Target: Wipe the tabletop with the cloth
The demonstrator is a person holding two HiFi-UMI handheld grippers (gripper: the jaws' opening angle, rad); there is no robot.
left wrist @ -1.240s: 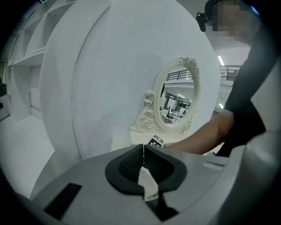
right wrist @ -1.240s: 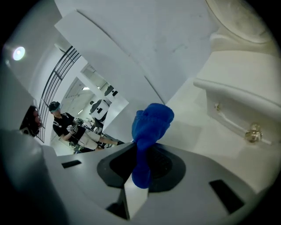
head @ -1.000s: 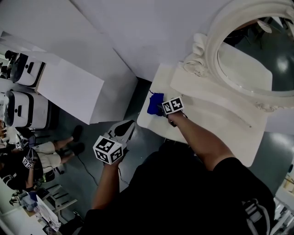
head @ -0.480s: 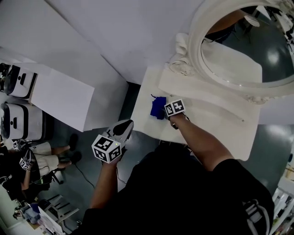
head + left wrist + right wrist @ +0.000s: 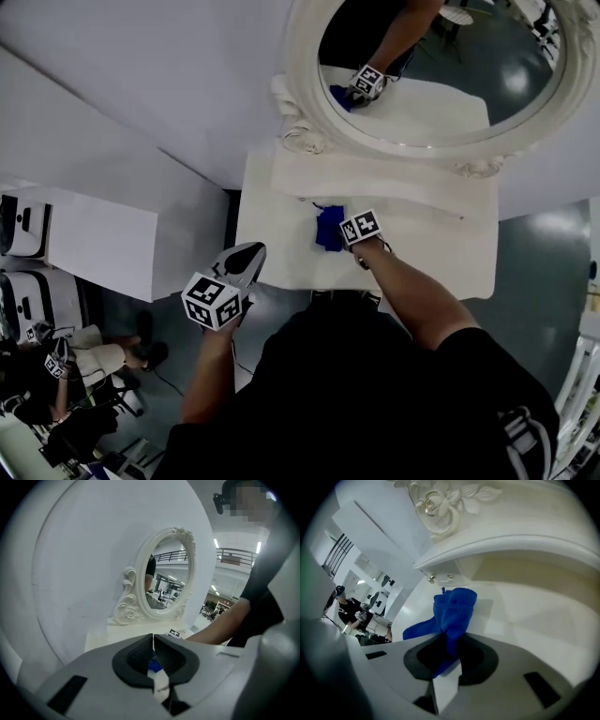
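Note:
A blue cloth (image 5: pixel 327 228) lies bunched on the white tabletop (image 5: pixel 272 230), just in front of the mirror's base. My right gripper (image 5: pixel 341 234) is shut on the cloth's near end. In the right gripper view the cloth (image 5: pixel 453 607) rises from between the jaws of that gripper (image 5: pixel 448 654) and rests on the tabletop (image 5: pixel 529 620). My left gripper (image 5: pixel 247 259) hangs off the table's front left edge, over the floor. In the left gripper view the left gripper (image 5: pixel 153 643) is shut with nothing held.
An ornate white oval mirror (image 5: pixel 305 141) stands on a raised ledge (image 5: pixel 403 183) at the back of the table and reflects the right gripper and cloth. White partitions and white machines (image 5: pixel 19 230) stand to the left. People (image 5: pixel 56 366) sit at lower left.
The right gripper has drawn the cloth from the table's left edge toward its middle. The head view has swung so that the whole mirror shows. The left gripper stays shut off the table.

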